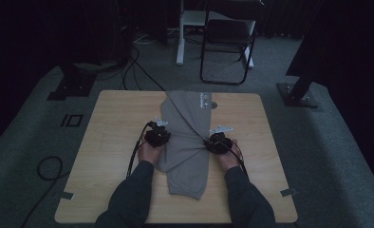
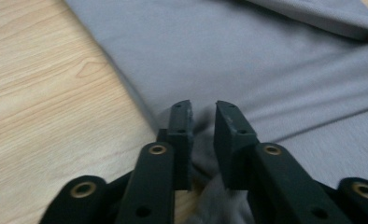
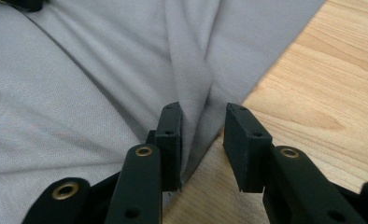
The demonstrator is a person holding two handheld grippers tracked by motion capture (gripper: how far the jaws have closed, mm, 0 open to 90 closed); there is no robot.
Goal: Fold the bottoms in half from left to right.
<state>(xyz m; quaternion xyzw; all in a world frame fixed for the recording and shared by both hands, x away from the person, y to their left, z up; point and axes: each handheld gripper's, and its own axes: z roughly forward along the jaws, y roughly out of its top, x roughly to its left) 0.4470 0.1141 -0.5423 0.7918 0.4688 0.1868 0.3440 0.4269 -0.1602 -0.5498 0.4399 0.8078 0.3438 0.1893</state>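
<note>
Soft, limp grey knit garment [image 1: 187,137] likely bunches; left gripper [image 2: 202,109] and right gripper [image 3: 202,114], jaws parted, unclamped, should pinch its nine and three o'clock edges.

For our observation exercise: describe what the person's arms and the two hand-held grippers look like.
Both forearms wear dark, long sleeves. The left hand-held gripper and right hand-held gripper are black, each topped by a pale grey three-cornered plate. A black cable trails from each. Close up, the fingers are flat black blocks on linked bars with brass-coloured rivets.
</note>
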